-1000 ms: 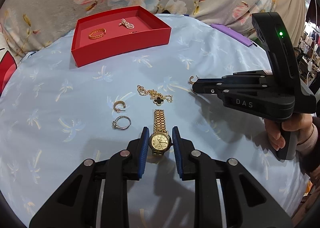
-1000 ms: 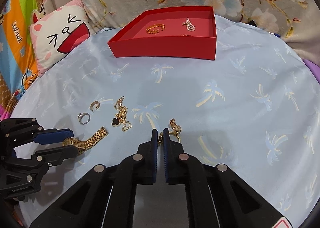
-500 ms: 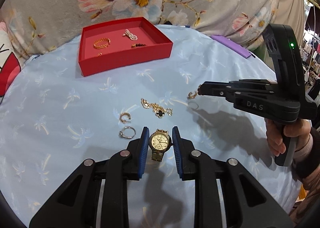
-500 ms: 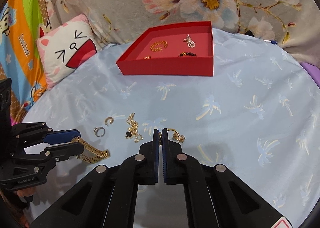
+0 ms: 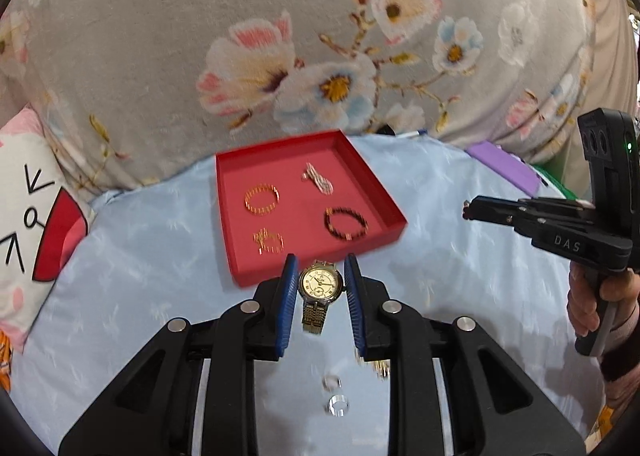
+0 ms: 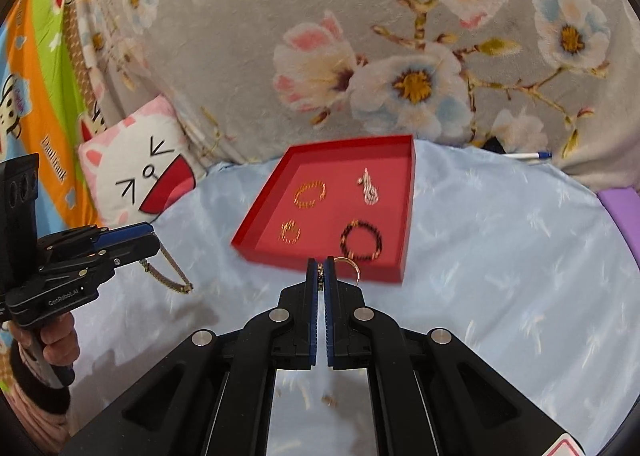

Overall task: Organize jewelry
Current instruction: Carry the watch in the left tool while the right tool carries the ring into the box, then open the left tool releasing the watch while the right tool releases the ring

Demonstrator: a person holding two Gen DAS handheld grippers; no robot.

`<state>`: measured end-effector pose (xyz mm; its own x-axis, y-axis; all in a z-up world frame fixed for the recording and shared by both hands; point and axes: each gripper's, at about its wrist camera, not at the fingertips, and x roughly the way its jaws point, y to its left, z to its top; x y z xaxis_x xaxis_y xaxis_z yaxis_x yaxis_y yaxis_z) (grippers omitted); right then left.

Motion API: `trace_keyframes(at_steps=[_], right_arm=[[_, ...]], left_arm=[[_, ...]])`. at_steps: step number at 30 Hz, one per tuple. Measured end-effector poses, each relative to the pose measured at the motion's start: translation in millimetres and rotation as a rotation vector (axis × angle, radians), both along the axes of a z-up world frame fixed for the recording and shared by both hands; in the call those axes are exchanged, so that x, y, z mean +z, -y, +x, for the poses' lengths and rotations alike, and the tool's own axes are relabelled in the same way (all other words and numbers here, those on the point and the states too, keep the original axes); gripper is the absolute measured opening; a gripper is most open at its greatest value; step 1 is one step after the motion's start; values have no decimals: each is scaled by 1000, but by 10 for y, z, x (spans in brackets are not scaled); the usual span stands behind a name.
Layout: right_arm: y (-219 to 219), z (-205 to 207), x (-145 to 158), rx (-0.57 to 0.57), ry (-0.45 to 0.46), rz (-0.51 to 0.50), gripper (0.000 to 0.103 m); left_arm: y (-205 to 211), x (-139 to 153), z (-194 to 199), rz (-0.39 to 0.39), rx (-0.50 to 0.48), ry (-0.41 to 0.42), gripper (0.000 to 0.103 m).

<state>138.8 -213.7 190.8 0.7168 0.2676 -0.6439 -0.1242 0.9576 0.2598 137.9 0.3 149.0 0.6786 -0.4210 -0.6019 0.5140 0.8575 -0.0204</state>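
- Where the floral grey blanket rises at the back, a light blue palm-print cloth is spread in front of it, and one cat-face cushion is seen at its left edge.
- One red tray is set on the cloth, and four pieces are counted inside: a gold beaded ring-shaped bracelet, a pale sparkling pendant piece, a dark beaded bracelet and a small gold chain piece.
- One gold watch is clamped by its case between the narrowed blue pads of the left gripper, held in the air just before the tray's near wall, its band hanging down.
- One gold hoop earring is pinched by the right gripper, whose jaws are almost closed, at the tray's near edge.
- Two blurred rings and a gold piece are left on the cloth below the left gripper.
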Motion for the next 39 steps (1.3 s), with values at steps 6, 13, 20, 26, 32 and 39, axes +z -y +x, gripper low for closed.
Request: trace_keyframes(at_steps=[6, 13, 20, 26, 32, 39], right_arm=[[95, 746, -34, -34, -33, 17, 2], [100, 1546, -546, -67, -137, -5, 2], [-82, 1975, -1032, -56, -219, -115, 2], [-227, 2119, -1235, -19, -260, -158, 2], [-283, 2135, -1311, -8, -275, -157, 4], [-155, 1989, -1104, -26, -232, -106, 5]], left_arm=[[252, 38, 806, -19, 40, -37, 23], [533, -435, 1610, -2, 107, -126, 23], [624, -915, 2041, 27, 147, -208, 23], [607, -1098, 2159, 36, 171, -238, 23], [570, -1091, 2128, 24, 192, -219, 26], [455, -878, 1965, -13, 204, -176, 36]])
